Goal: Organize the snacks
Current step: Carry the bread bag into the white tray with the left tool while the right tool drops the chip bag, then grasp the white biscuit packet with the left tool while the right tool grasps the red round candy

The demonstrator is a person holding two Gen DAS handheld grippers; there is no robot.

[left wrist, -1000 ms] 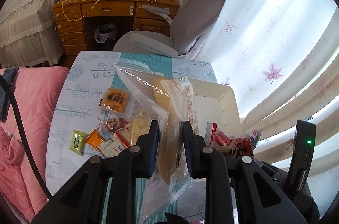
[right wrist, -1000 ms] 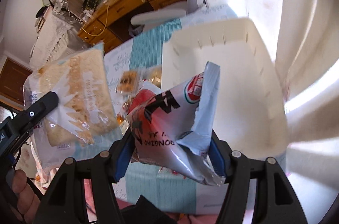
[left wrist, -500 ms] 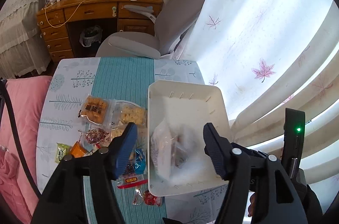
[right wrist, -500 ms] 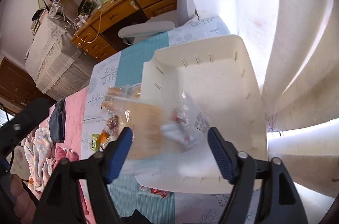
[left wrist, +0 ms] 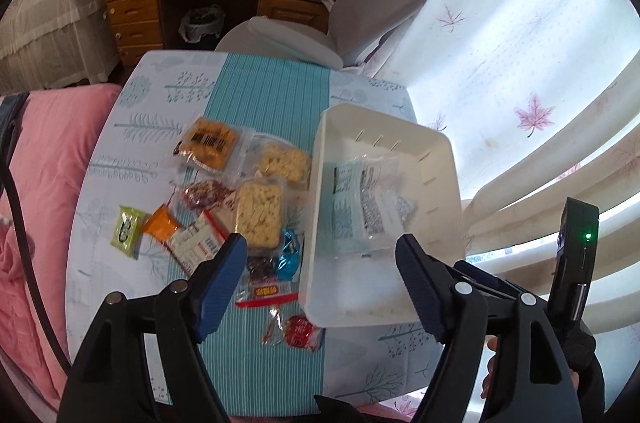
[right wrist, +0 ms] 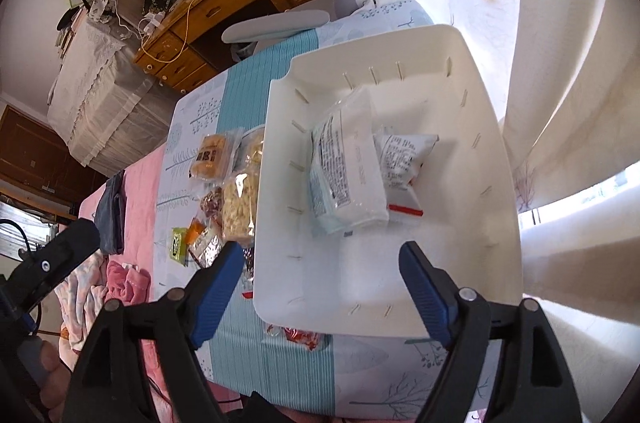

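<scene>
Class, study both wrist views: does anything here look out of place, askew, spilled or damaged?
Nothing looks spilled or damaged. Two packets lie askew in the white bin, one overlapping the other. The loose snacks sit in a jumbled pile on the table beside it. Both the left gripper and right gripper are open and empty.

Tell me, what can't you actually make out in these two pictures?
- Red-wrapped snack: in the right wrist view, mostly hidden under the white plastic bin.
- Dark-wrapped snack: in the left wrist view, partly hidden by the left gripper.
- Printed text on the pale blue packet: too small to read.
</scene>
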